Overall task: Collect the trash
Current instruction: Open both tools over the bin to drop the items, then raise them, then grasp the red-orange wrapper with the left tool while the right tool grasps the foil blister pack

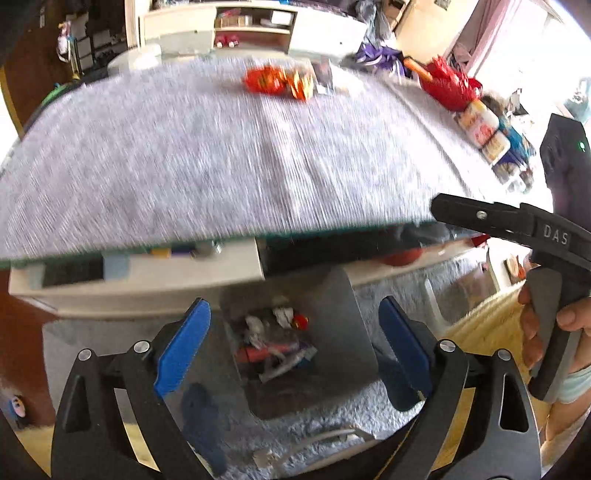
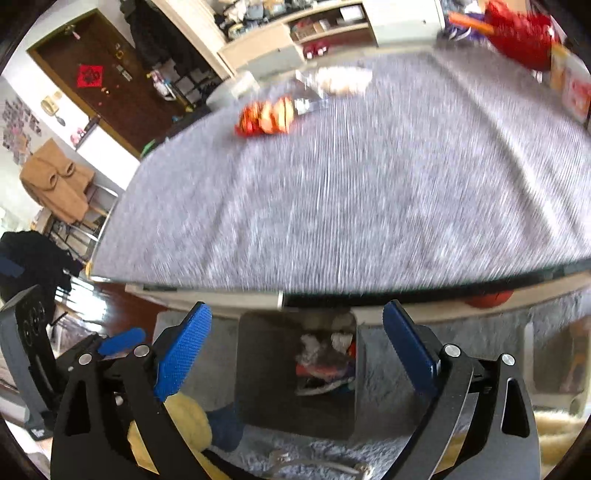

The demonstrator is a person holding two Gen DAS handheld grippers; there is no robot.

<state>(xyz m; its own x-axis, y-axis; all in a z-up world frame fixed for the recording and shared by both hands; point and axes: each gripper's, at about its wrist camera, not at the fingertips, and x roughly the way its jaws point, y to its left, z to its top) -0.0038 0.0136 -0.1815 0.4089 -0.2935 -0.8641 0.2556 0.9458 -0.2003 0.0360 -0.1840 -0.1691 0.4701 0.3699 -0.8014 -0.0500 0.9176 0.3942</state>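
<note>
A grey trash bin [image 1: 343, 354] stands on the carpet below the table edge, with several crumpled wrappers [image 1: 277, 347] inside; it also shows in the right wrist view [image 2: 266, 369]. My left gripper [image 1: 295, 350] is open and empty above the bin. My right gripper [image 2: 297, 354] is open and empty, also over the bin; its body shows at the right of the left wrist view [image 1: 517, 229]. An orange-red snack wrapper [image 1: 275, 82] lies at the far side of the grey table [image 1: 184, 155], and shows in the right wrist view [image 2: 266, 117]. A clear wrapper [image 2: 314, 96] lies beside it.
A red bag [image 1: 450, 86] and boxed packages [image 1: 484, 129] sit along the table's right edge. A white drawer unit [image 1: 147, 273] is under the table. A white shelf [image 1: 251, 26] stands behind. A chair with a tan coat [image 2: 55, 184] stands left.
</note>
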